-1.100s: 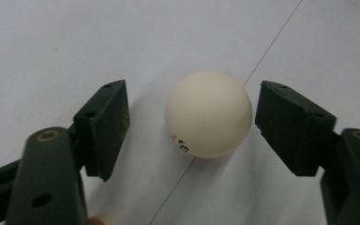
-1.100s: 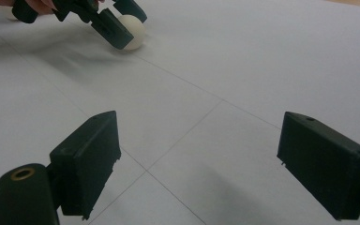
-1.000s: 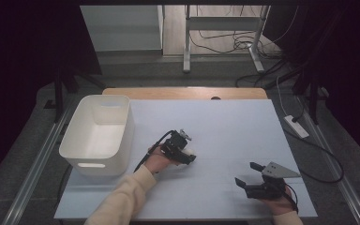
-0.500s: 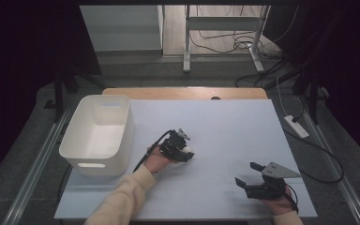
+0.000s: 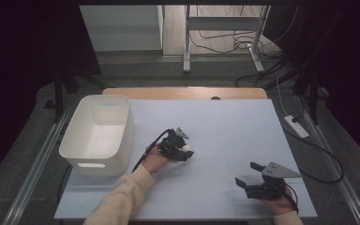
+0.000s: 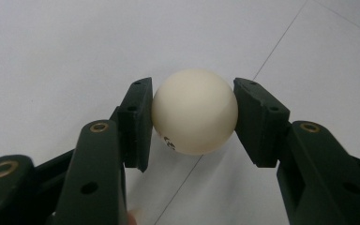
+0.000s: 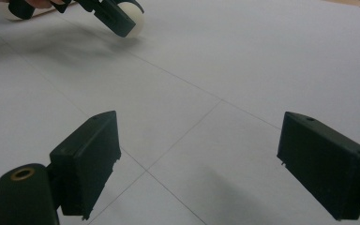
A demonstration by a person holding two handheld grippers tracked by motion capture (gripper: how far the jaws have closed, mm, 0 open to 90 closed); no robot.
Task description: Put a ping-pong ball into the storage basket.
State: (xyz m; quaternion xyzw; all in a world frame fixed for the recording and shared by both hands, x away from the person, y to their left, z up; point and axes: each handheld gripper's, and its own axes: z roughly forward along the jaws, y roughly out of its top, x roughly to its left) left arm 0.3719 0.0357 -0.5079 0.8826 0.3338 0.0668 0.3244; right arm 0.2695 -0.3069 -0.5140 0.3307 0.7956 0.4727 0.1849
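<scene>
A cream-white ball (image 6: 194, 111) with a small dark mark low on its side rests on the white table sheet, pinched between both pads of my left gripper (image 6: 192, 91). In the high view that left gripper (image 5: 185, 151) sits near the table's middle, shut on the ball (image 5: 187, 148), and a hand in a cream sleeve holds it. My right gripper (image 5: 244, 173) rests low at the front right with its jaws wide apart. Its own view shows the right gripper (image 7: 199, 140) holding nothing, with the ball (image 7: 135, 23) and the left gripper's fingers (image 7: 115, 16) far off at top left.
A white plastic bin (image 5: 98, 136) stands at the table's left side. The white sheet (image 5: 225, 131) carries thin seam lines. A cable and a power strip (image 5: 296, 126) lie off the right edge.
</scene>
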